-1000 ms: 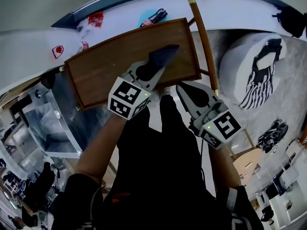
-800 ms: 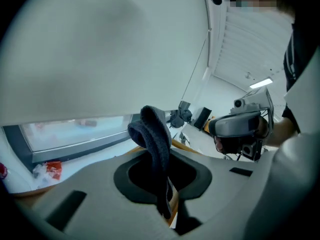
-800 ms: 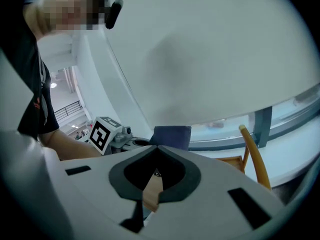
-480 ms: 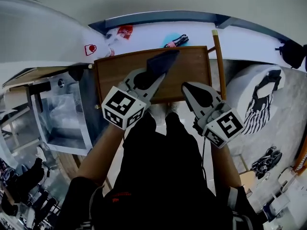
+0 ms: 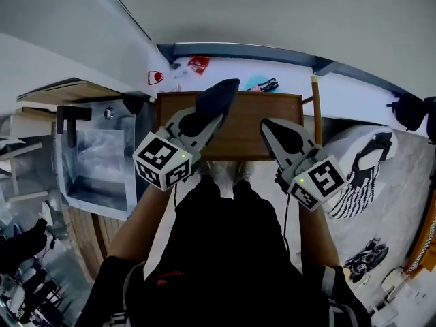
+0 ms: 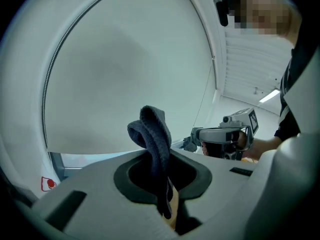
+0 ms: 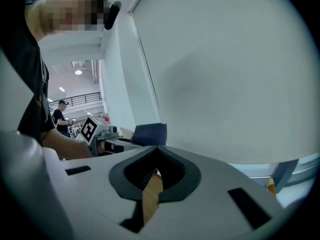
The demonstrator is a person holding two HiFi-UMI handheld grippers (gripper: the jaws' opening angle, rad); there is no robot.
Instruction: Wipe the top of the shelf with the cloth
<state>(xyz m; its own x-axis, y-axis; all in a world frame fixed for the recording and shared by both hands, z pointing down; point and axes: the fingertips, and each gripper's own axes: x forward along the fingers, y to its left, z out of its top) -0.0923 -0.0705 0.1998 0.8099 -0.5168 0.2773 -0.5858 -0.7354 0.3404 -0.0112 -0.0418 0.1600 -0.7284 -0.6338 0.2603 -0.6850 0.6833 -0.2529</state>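
A dark blue-grey cloth (image 5: 216, 95) sticks out of my left gripper (image 5: 208, 112), which is shut on it above the left half of the brown wooden shelf top (image 5: 248, 118). In the left gripper view the cloth (image 6: 154, 144) stands up folded between the jaws, raised toward the pale wall. My right gripper (image 5: 271, 125) hovers over the right part of the shelf top, its jaws closed with nothing between them. In the right gripper view the cloth (image 7: 148, 133) shows beyond the jaw tips, held by the left gripper (image 7: 115, 139).
A wooden pole (image 5: 316, 107) runs along the shelf's right side. Behind the shelf on a white ledge lie a red-printed packet (image 5: 198, 64) and a teal item (image 5: 259, 85). A metal cabinet (image 5: 95, 155) stands to the left, a striped cloth on a white round seat (image 5: 361, 176) to the right.
The head view has swung, so the shelf looks smaller and more level. My left gripper has lifted the cloth toward the shelf's far left edge. The right gripper has stayed put.
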